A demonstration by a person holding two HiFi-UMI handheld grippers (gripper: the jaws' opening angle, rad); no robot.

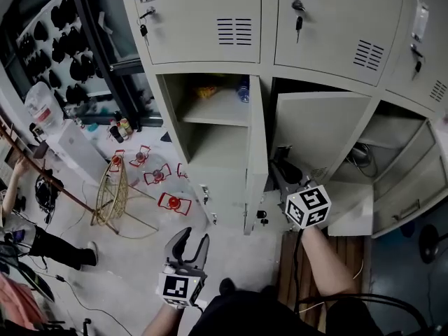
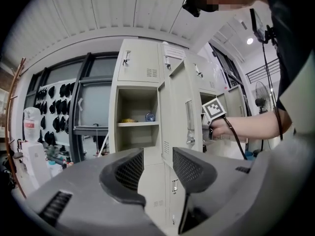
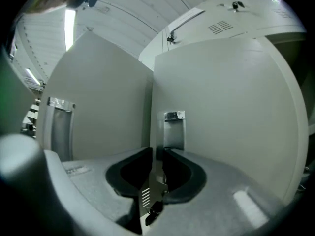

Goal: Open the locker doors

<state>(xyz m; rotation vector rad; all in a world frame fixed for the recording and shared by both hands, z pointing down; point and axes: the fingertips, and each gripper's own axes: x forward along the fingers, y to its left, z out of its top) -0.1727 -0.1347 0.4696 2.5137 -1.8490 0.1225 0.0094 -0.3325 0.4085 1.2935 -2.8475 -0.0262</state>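
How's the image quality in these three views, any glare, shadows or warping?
Head view: bright, sharp, lockers bowed. Left gripper view: heavy fisheye, black corners, ceiling light glaring. Right gripper view: dim, right tongs nearly black around the door edge.

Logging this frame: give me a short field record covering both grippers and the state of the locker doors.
left gripper: jaws open, nothing between them, held low in front of the lockers
right gripper: jaws closed on the free edge of the middle beige metal locker door
middle door state: partly swung open
left beige locker door: wide open, shelf with a blue bottle exposed
top-row locker doors: closed, keys hanging in the locks
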